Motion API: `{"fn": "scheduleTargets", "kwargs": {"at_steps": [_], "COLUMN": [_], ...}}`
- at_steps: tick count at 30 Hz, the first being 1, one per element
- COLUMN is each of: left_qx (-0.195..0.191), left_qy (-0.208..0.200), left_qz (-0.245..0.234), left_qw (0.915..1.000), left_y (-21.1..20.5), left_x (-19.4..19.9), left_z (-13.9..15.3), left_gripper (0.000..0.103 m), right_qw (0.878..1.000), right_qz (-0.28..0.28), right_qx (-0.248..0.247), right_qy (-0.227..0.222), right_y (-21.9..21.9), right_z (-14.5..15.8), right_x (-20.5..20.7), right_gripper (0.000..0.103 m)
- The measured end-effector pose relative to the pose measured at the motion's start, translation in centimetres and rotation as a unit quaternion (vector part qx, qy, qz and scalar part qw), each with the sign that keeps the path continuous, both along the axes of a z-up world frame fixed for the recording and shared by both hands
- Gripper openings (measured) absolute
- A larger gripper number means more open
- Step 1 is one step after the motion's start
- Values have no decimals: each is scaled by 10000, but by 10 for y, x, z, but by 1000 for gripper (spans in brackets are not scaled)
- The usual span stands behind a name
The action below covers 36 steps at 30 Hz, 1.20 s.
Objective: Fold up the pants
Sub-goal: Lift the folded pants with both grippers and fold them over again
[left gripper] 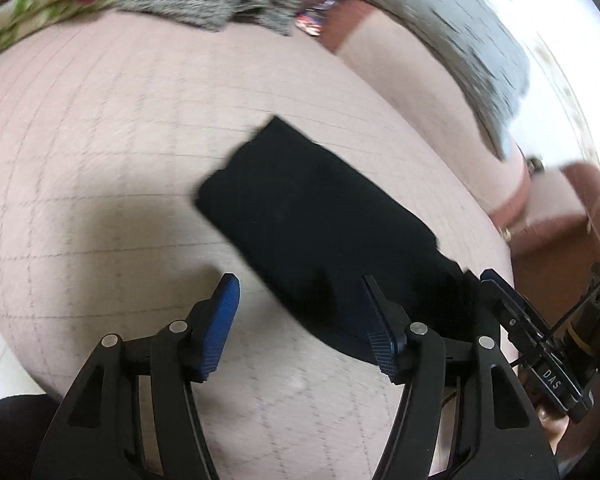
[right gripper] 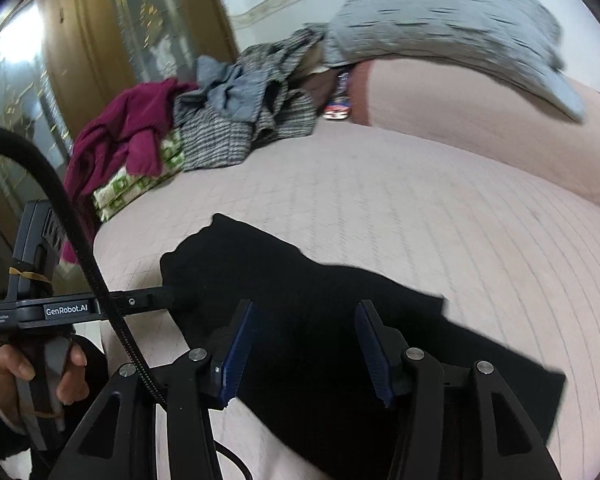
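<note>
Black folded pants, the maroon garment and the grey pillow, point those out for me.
Black folded pants (left gripper: 300,220): left wrist view, middle of the top layer.
Maroon garment (right gripper: 136,120): right wrist view, its bunched middle.
Grey pillow (right gripper: 460,20): right wrist view, its upper face.

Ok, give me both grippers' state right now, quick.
Left gripper: jaws open, nothing gripped; one finger over the edge of the black pants.
Right gripper: jaws open above the pants, nothing gripped.

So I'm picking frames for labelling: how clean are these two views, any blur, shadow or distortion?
Left wrist view: motion-smeared bedspread, fisheye bulge, the hand-held gripper's soft shadow beside the black pants. Right wrist view: blurred grey pillow, sharper clothes pile, bowed edges.
</note>
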<state>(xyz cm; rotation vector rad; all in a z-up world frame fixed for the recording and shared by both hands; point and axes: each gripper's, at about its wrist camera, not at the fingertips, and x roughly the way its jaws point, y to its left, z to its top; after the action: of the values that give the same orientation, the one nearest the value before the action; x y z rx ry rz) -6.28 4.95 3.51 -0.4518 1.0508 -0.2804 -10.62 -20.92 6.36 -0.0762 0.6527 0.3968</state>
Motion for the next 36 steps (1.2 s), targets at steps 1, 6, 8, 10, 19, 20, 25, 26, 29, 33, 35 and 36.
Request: {"fn": "scheduleTargets", "kwargs": {"at_steps": [1,6,8,10,19,20,25,26,29,33,35,36], "left_qx": [-15,-64,-43,26,126,175,401,420,76,-365,-393,-354], "left_qy": [43,128,64,28,-172,-196,-358,-388,-462,-816,-1291,-1517], "left_qz": [108,253,246,218,58,41,-106,-105,-166,-450,-683,-813], "left_qw": [9999,9996,9997,9998,9998,9996,9985,9983,9988,9950,9885,9844], "left_y": [4,13,13,8,3,1,-10,-11,-7,-9,-19,-26], "left_x": [3,8,10,16,25,25,27,28,30,21,7,-1], "left_z": [-2,-12,-12,-12,-17,-17,-18,-17,-16,2,26,38], "left_gripper": [61,61,61,61,63,64,73,73,51,27,25,25], "right_qw": [9999,9977,9961,9947,9827,9808,9786,9799,9832,9896,9903,9902], "right_qz": [86,546,655,728,1273,1375,1516,1506,1541,1429,1344,1280], "right_qx": [-46,-353,-528,-661,-1190,-1208,-1044,-1014,-786,-129,225,337], "right_qy": [35,170,250,307,634,674,922,830,583,57,-279,-453], "right_y": [8,46,60,70,120,125,136,135,127,97,72,58], "right_z": [0,-4,-9,-12,-33,-35,-48,-47,-34,8,36,47], "right_x": [8,45,63,78,133,137,156,153,136,100,72,57], "right_gripper": [50,56,57,57,57,59,42,28,12,11,11,11]}}
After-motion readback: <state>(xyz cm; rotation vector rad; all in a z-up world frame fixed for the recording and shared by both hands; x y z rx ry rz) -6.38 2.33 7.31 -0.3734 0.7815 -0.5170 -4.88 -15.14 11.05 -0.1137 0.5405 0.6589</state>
